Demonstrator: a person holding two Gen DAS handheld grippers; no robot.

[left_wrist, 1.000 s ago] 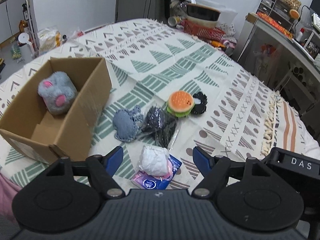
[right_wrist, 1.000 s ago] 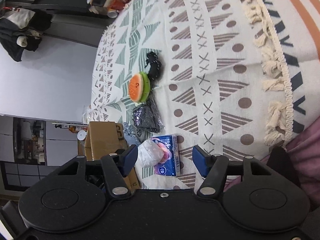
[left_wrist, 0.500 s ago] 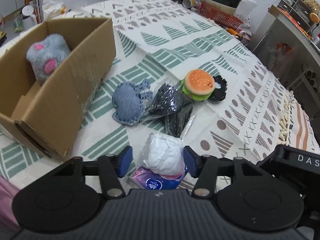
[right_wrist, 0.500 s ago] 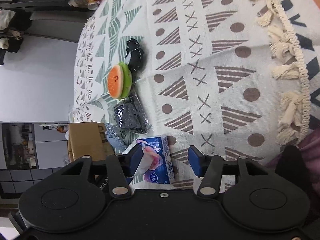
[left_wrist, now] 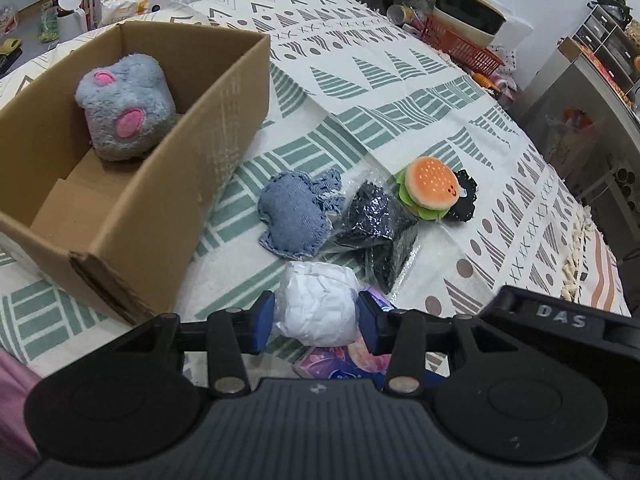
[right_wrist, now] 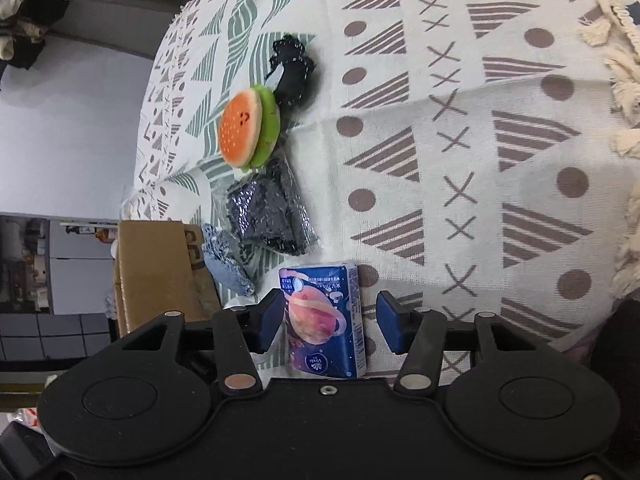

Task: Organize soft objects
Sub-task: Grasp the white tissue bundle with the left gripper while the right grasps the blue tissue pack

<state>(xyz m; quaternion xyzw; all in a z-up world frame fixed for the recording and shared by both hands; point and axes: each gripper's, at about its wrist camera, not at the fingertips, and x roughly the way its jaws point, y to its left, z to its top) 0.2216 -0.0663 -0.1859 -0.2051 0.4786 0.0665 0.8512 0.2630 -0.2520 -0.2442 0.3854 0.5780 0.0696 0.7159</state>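
Note:
My left gripper [left_wrist: 316,320] is shut on a crumpled white paper ball [left_wrist: 318,304], held just above a blue tissue pack [left_wrist: 340,362]. My right gripper [right_wrist: 326,320] is open and straddles that tissue pack [right_wrist: 324,320]; its left pad touches the pack and a gap shows on the right. A cardboard box [left_wrist: 224,120] at the left holds a grey plush with pink patches [left_wrist: 124,112]. On the cloth lie a denim plush [left_wrist: 292,216], a black glittery bag [left_wrist: 372,220], a burger plush [left_wrist: 430,190] and a black scrunchie [left_wrist: 466,196].
A red basket [left_wrist: 460,40] with a dark bowl stands at the table's far end, and a white kettle [left_wrist: 72,12] at the far left. A cabinet [left_wrist: 580,100] stands to the right. The cloth's fringed edge [left_wrist: 576,248] runs along the right side.
My left gripper has come down and shut on the white ball, which has moved off the tissue pack. My right gripper has moved closer and narrowed around the pack.

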